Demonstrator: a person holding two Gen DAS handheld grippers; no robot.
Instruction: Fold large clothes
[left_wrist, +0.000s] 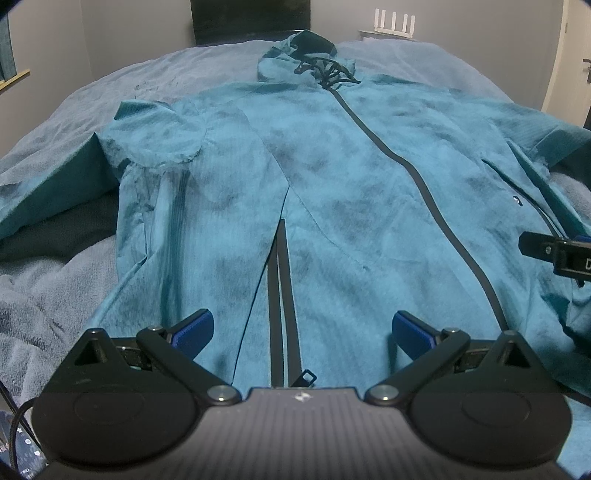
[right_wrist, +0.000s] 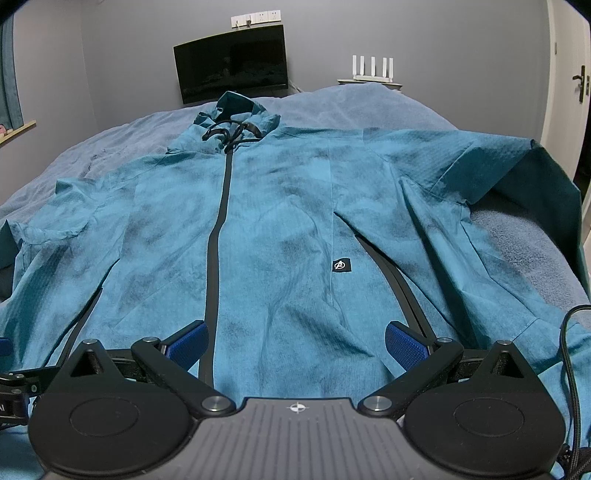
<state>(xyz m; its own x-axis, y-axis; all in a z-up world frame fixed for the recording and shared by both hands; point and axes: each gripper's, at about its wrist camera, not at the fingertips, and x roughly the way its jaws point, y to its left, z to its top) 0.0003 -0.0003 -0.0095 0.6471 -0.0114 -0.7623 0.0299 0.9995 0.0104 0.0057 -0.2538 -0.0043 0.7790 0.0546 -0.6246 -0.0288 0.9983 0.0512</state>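
A large teal hooded jacket (left_wrist: 332, 177) lies front up and spread flat on the bed, hood at the far end, dark zipper down its middle; it also fills the right wrist view (right_wrist: 280, 221). Its left sleeve (left_wrist: 147, 136) is folded in over the body. Its right sleeve (right_wrist: 498, 166) hangs out over the bed edge. My left gripper (left_wrist: 301, 328) is open and empty just above the hem by a pocket zipper. My right gripper (right_wrist: 293, 338) is open and empty above the hem right of the main zipper. Each gripper shows at the edge of the other's view.
The bed has a blue-grey cover (left_wrist: 110, 85) and a grey towel-like blanket (left_wrist: 44, 288) at the left. A dark monitor (right_wrist: 231, 68) and a white router (right_wrist: 371, 68) stand against the far wall. A door (right_wrist: 569, 85) is at the right.
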